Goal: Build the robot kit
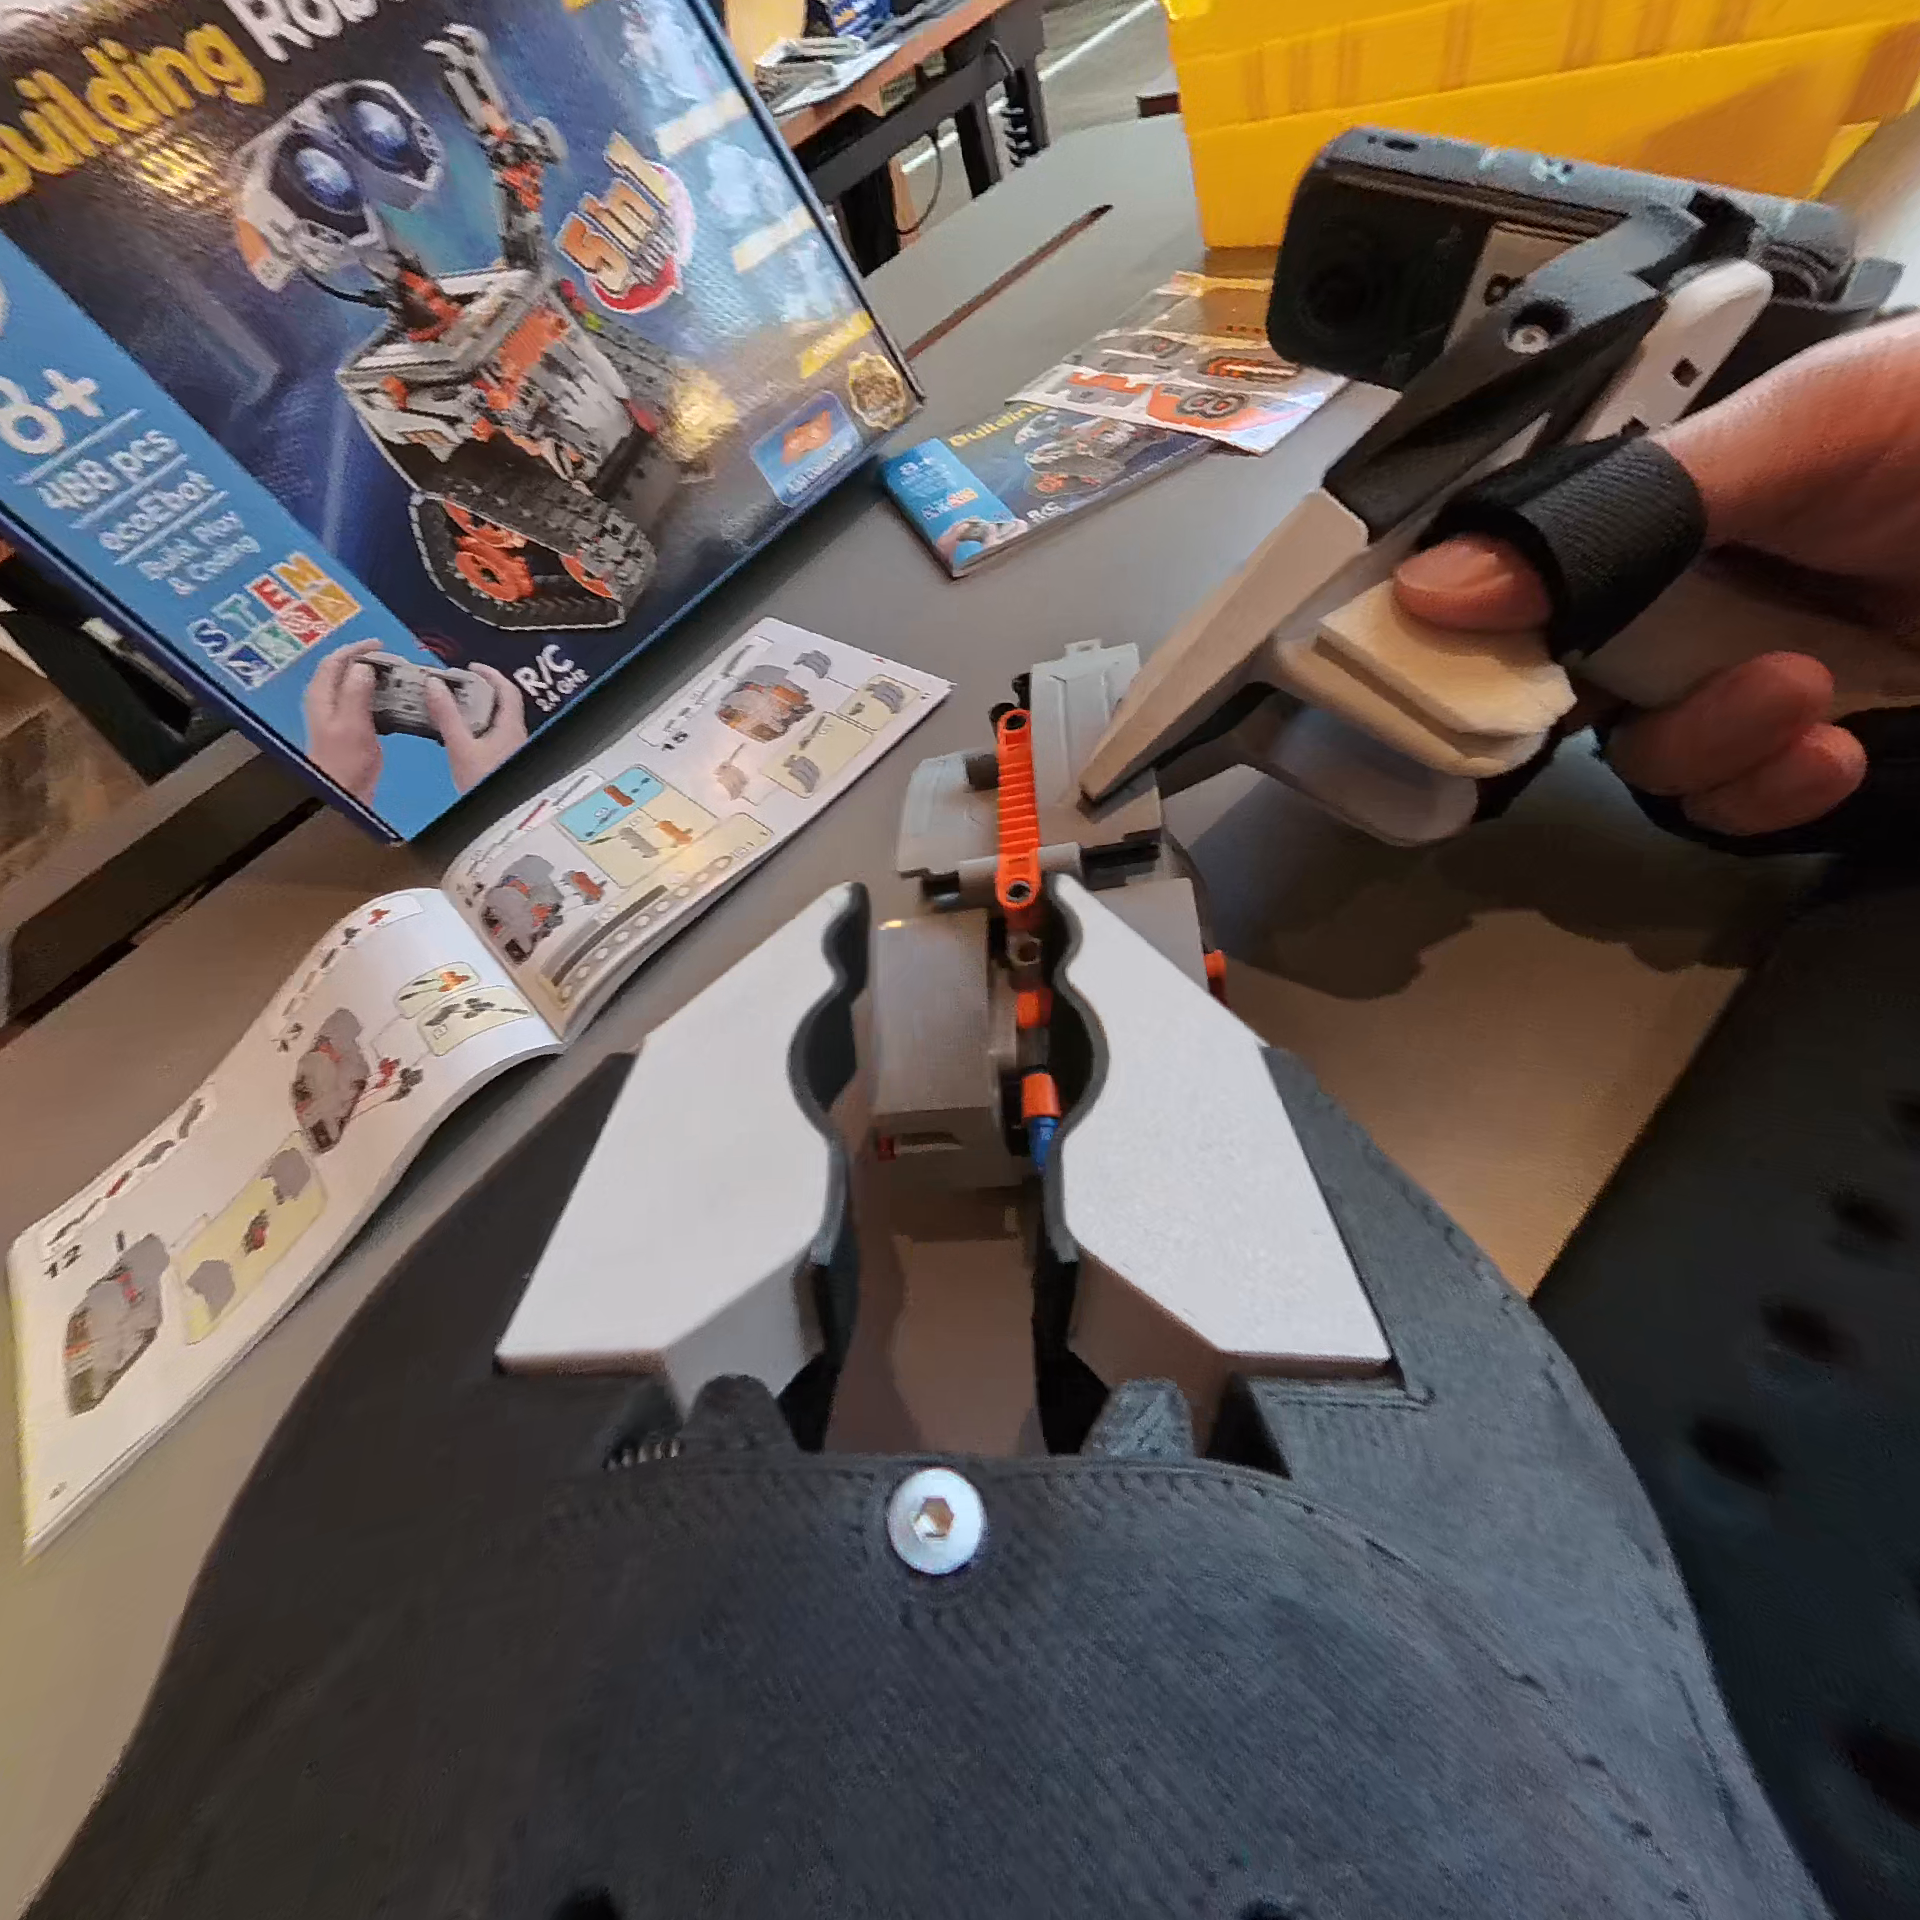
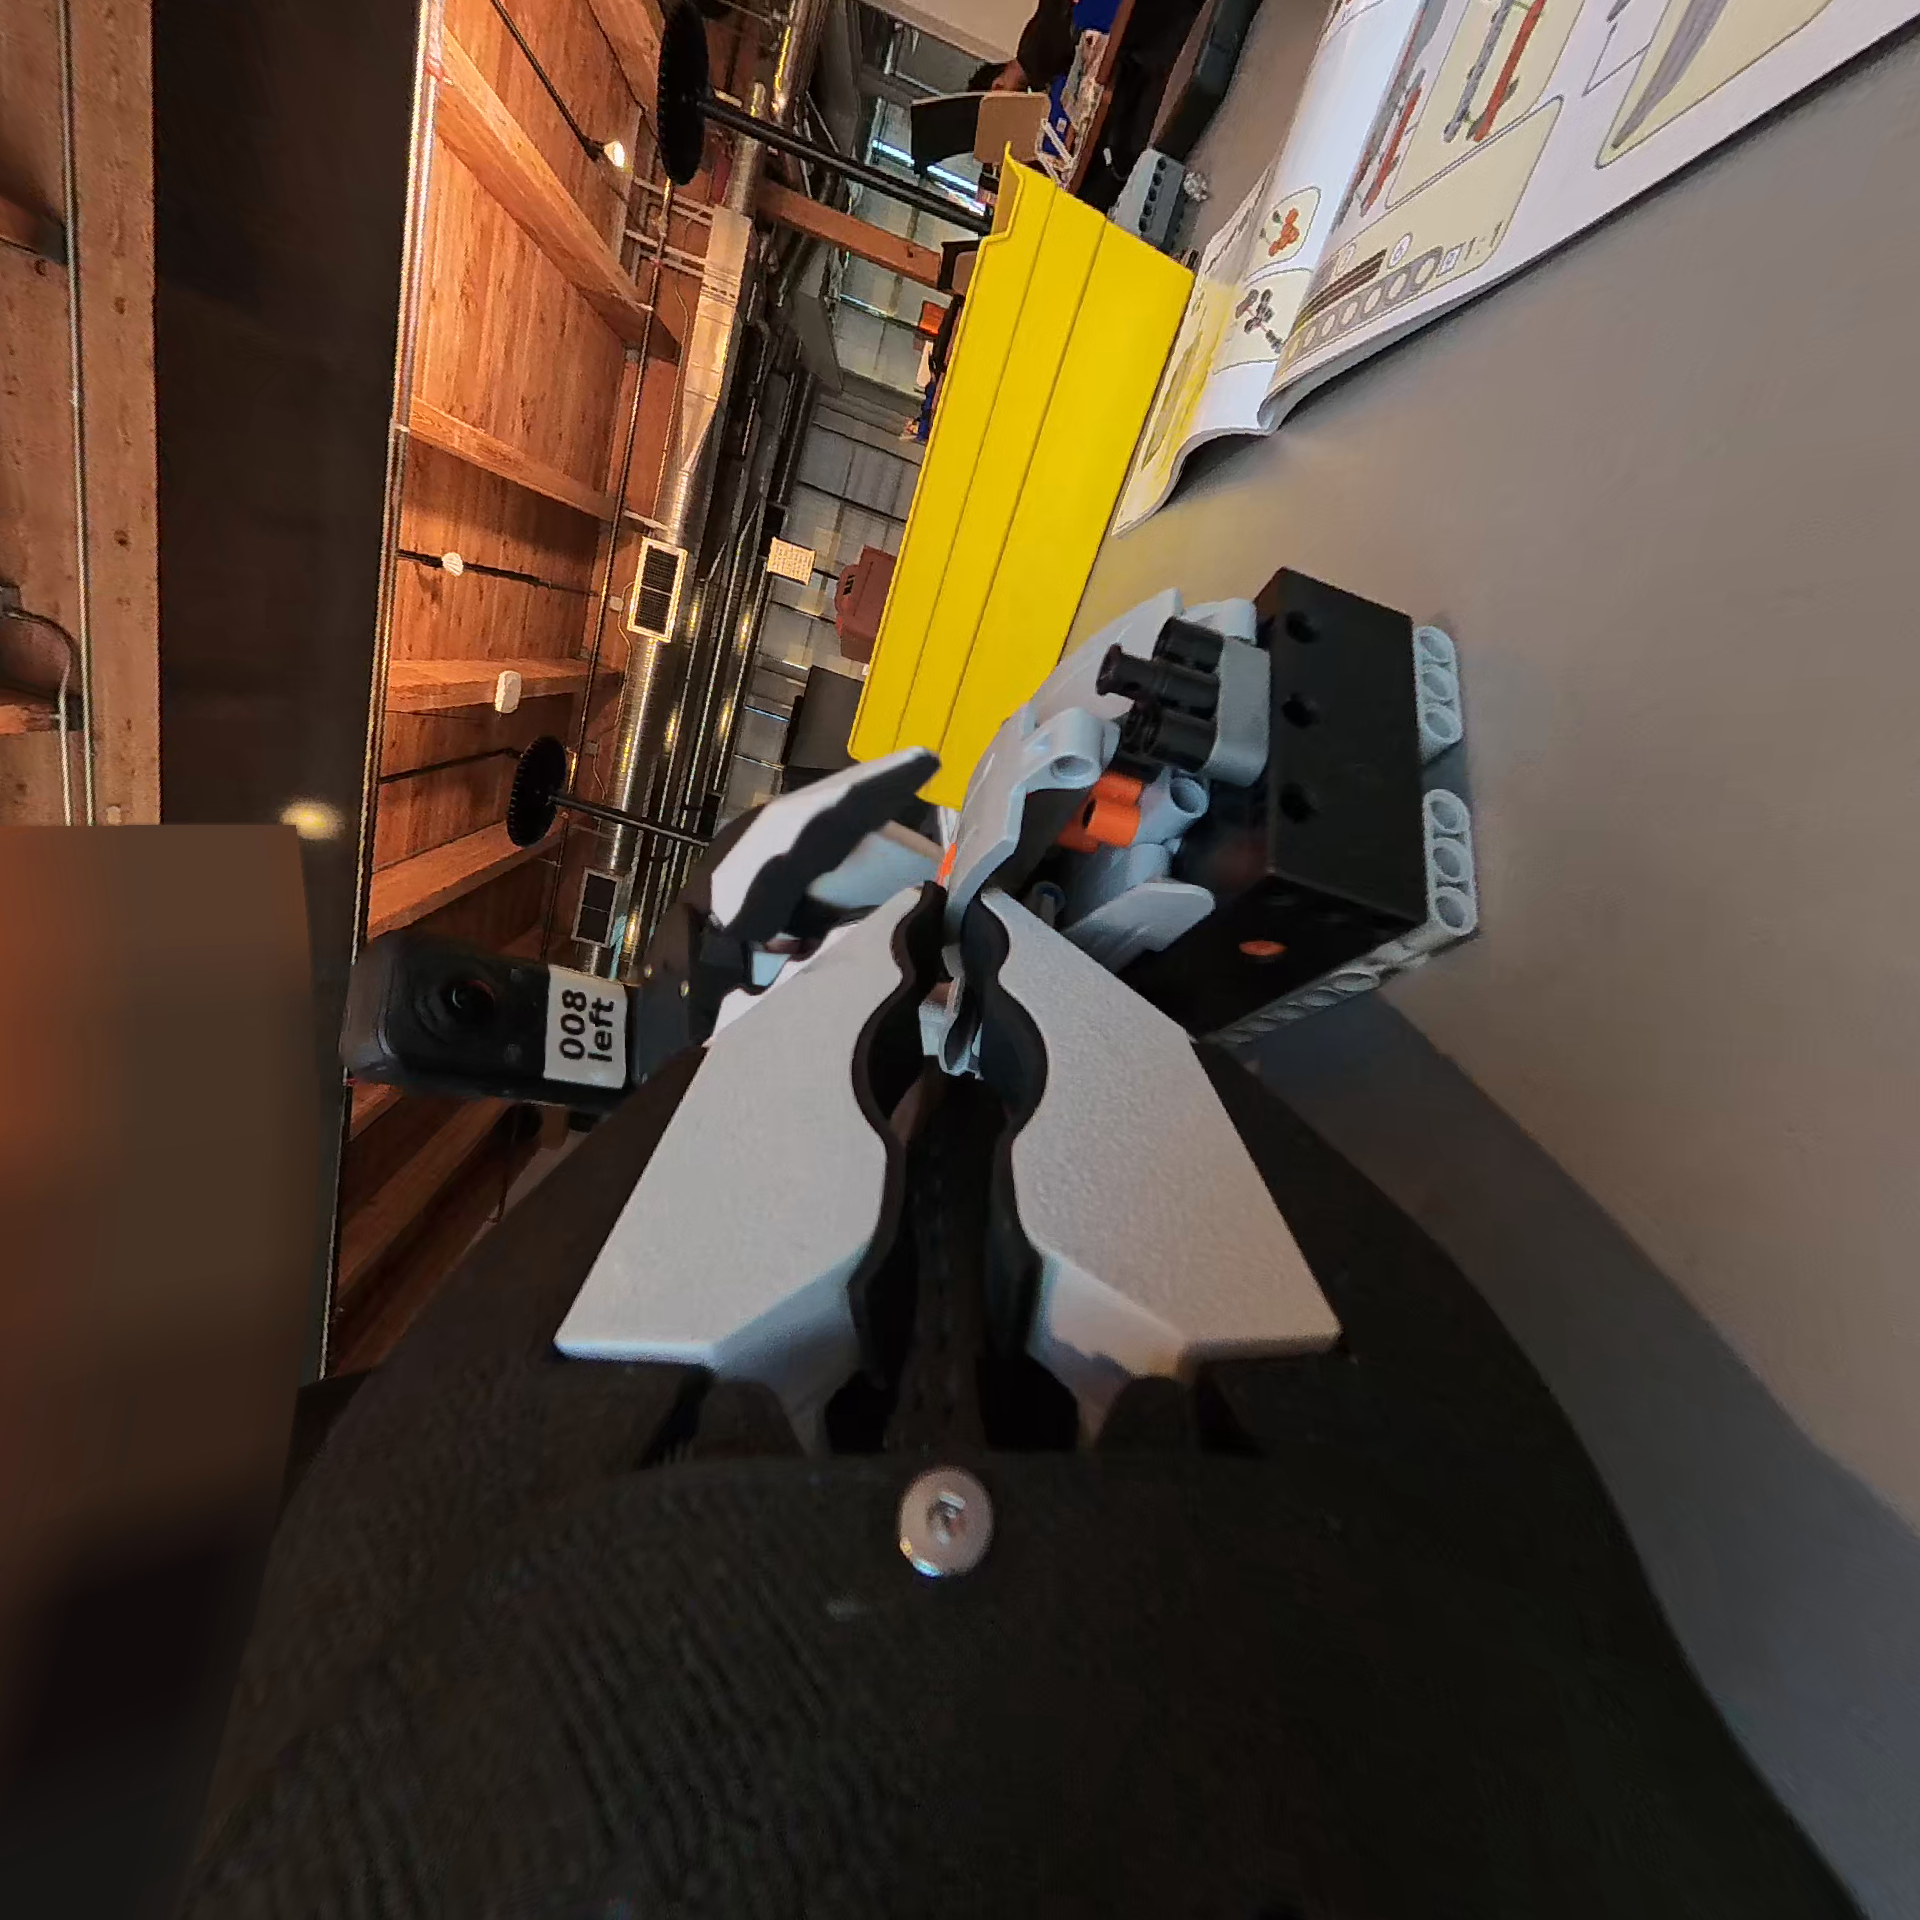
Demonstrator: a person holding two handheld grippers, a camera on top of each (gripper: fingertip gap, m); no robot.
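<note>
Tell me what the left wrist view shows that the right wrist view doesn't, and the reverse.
Only the left wrist view: the blue toy box, a closed booklet, a sticker sheet, the hand holding the right gripper, and an orange beam on the model.

Only the right wrist view: the model's black block, wooden ceiling, and the left gripper's camera.

Both: the grey brick model, both grippers closed on it, the open instruction booklet, yellow bin, and grey table.

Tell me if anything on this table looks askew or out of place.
Only the blue toy box stands out: it sits tilted, one bottom corner hanging past the grey table edge. The open instruction booklet lies flat, and the brick model looks intact.
</note>
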